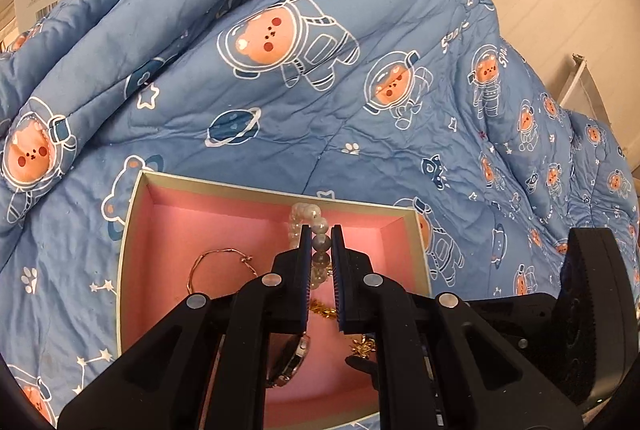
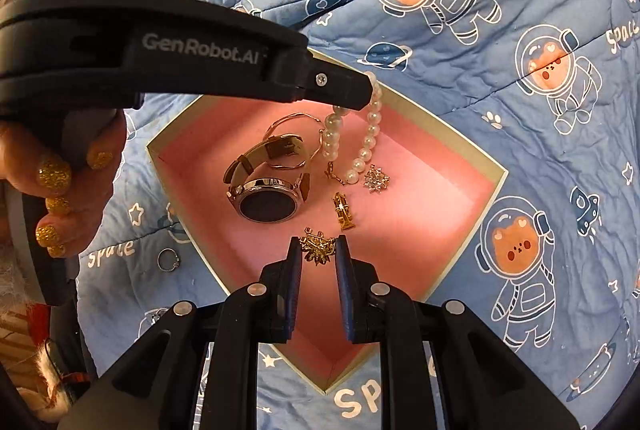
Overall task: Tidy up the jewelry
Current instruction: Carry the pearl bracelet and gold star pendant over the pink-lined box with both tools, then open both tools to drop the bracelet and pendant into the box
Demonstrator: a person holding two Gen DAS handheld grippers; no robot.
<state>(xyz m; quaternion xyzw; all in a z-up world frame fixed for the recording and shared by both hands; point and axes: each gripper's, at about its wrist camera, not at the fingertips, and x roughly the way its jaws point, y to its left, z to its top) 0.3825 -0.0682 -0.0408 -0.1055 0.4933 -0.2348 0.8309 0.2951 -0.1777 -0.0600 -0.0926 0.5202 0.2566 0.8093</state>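
Left wrist view: the left gripper [image 1: 321, 230], black plastic with ribbed blue pads, angles steeply down over an open box [image 1: 138, 214]. The box has cream card walls and a smooth pink lining. Its jaws are closed on a pearl bracelet [image 1: 316, 218], a loop of round, glossy white beads pinched at the fingertips, with beads showing above and below the pads. A thin rose-gold wire bangle [image 1: 208, 262] lies on the pink floor to the left. Part of a watch [image 1: 294, 358] and bits of gold chain show beneath the fingers. The box sits on a soft, wrinkled blue quilt [image 1: 280, 110] printed with bear astronauts, stars and planets.

Right wrist view: the right gripper [image 2: 319, 246] points steeply down at the box's near side, its pads clamped on a small gold brooch [image 2: 318, 250] with spiky, leaf-like petals. In the box lie the watch [image 2: 266, 204], round with a dark face, metal rim and brown strap, a small gold clasp-shaped piece [image 2: 343, 216] and a sparkling snowflake-shaped piece [image 2: 375, 179]. The left gripper [image 2: 360, 98] reaches in from the upper left, the bracelet [image 2: 374, 126] hanging from its tip down to the lining. A hand [image 2: 60, 182] with glittery gold nails grips its handle. A silver ring [image 2: 168, 259] lies on the quilt [image 2: 520, 150] just outside the box [image 2: 472, 242].
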